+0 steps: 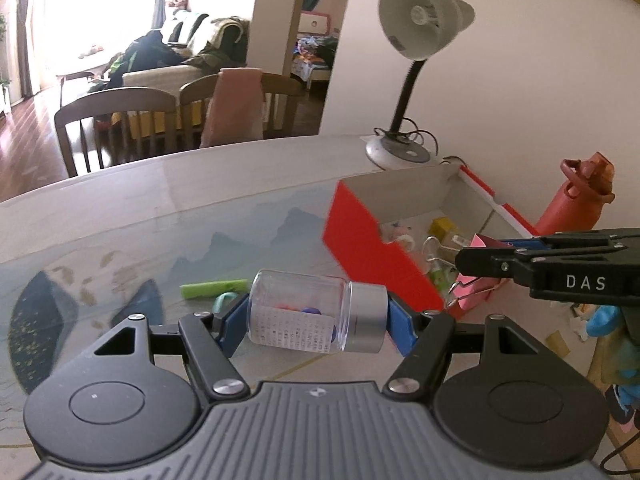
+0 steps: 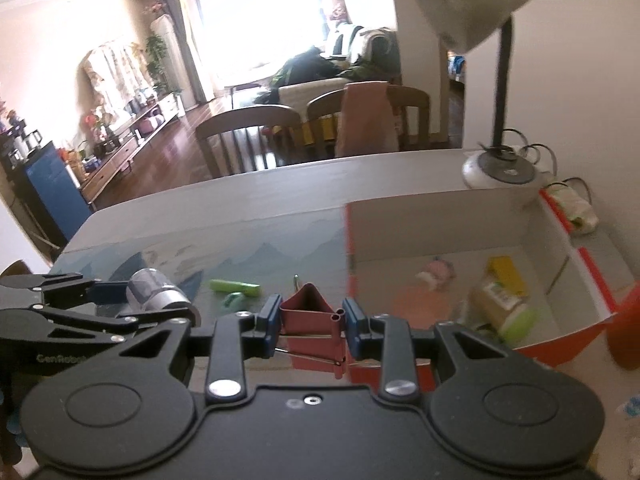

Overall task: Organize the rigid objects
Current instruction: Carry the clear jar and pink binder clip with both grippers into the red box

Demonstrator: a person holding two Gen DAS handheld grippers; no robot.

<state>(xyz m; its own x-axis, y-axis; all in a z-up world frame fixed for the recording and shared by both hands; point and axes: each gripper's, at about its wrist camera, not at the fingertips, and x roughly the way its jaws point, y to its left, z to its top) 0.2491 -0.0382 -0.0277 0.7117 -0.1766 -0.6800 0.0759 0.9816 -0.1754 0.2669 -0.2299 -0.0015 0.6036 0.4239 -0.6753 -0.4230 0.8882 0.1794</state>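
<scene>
A: We see the red box (image 2: 460, 280) at the desk's (image 1: 160, 208) far right corner, beside the lamp (image 1: 404, 80).
B: Our left gripper (image 1: 316, 314) clamps the glass jar (image 1: 296, 312) sideways above the desk; our right gripper (image 2: 310, 320), nearly closed, grips the binder clip (image 2: 308, 308) before the box.

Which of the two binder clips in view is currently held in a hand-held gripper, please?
The dark pink binder clip, clamped in the right hand-held gripper. The other, a clip with silver wire handles, lies loose inside the red cardboard box.
</scene>
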